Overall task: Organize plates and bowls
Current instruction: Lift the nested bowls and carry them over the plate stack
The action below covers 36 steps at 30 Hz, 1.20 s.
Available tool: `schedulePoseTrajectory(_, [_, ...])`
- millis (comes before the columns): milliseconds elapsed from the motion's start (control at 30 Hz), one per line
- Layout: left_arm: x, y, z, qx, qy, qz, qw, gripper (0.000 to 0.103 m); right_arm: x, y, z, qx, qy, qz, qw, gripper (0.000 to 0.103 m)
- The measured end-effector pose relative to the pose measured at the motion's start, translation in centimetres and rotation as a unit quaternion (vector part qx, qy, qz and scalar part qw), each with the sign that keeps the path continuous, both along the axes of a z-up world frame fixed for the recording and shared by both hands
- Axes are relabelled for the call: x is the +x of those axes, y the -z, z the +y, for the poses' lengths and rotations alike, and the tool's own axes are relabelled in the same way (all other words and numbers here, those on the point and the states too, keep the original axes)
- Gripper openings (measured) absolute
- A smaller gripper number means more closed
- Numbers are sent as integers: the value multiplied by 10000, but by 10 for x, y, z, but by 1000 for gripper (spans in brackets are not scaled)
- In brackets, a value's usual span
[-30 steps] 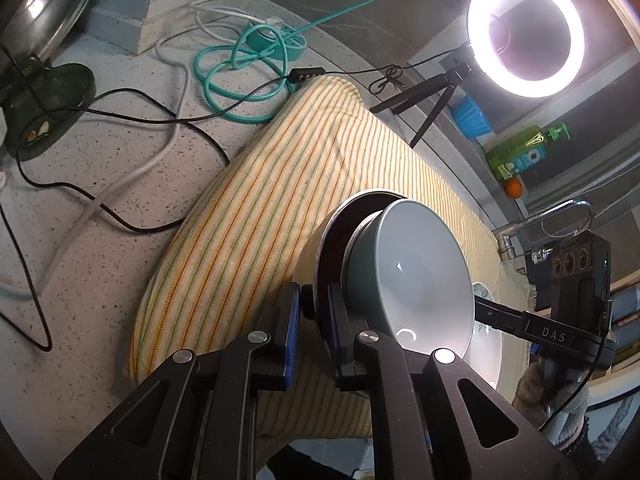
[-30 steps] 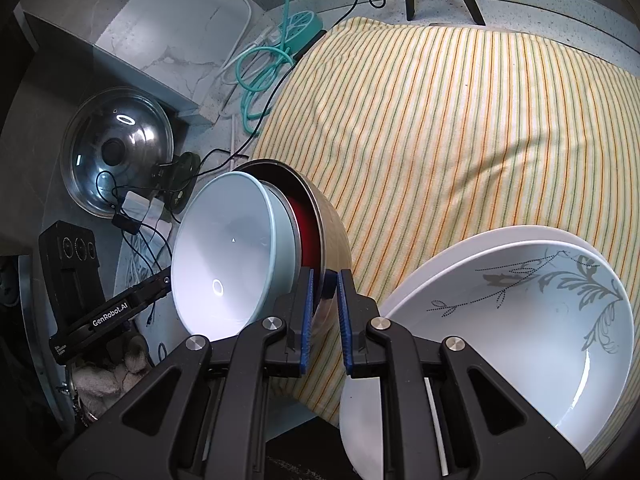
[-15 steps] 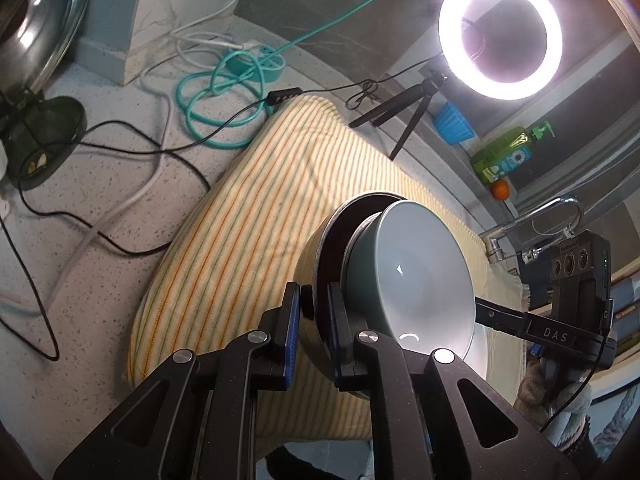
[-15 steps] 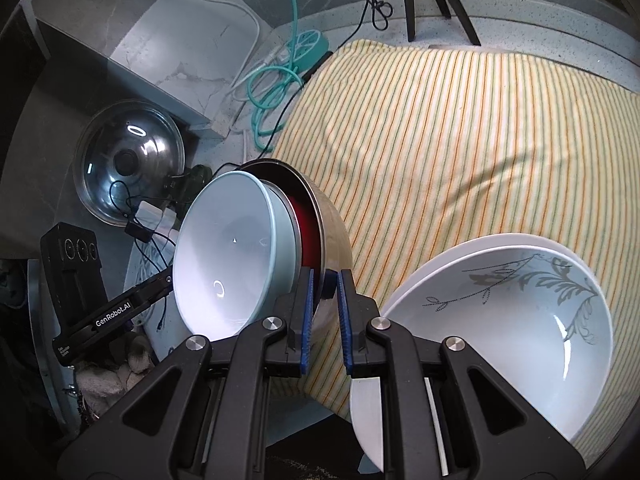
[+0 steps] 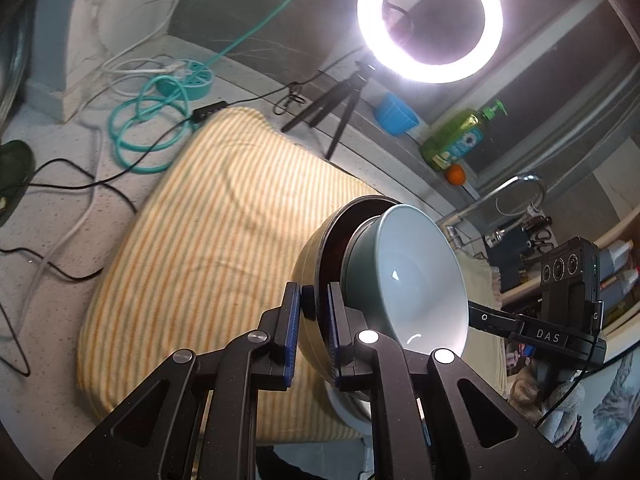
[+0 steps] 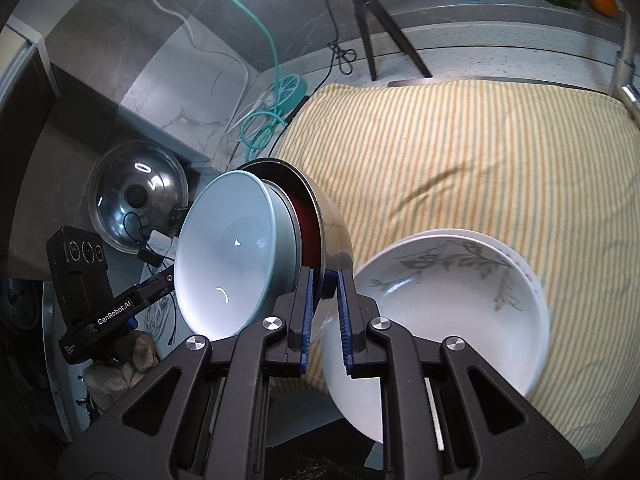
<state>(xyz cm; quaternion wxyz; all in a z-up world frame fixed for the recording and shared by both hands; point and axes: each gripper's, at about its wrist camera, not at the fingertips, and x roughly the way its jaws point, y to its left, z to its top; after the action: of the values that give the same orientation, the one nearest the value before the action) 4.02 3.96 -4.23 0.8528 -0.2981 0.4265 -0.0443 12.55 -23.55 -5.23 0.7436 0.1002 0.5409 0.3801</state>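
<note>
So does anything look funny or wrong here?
Yes: the bowls are tipped on their side, held up in the air by both claws, left claw and right claw, pinching the outer bowl's rim. Nothing looks broken or spilled.

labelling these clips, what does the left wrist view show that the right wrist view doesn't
Only the left wrist view shows the curved metal tap, and the glowing ring light whole.

Only the right wrist view shows the white floral-patterned bowl and the round glass pot lid.

Both show the pale blue bowl nested in the gold-coloured red-lined bowl, tilted on edge above the yellow striped cloth. The left hand-held gripper and the right hand-held gripper each clamp the outer bowl's rim. Both also show the blue plastic cup.
</note>
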Motion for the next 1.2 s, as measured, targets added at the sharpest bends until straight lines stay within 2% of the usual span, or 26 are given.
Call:
schedulePoseTrajectory(533, [24,12,-63,-42,812,212,9965,9,-10,16,-77,-99,742,230,9969,13])
schedulePoseTrajectory(1200, [26,26,-97,-8,1162,506,9919,9,-20,37,-116,-177,1019,503,9934,13])
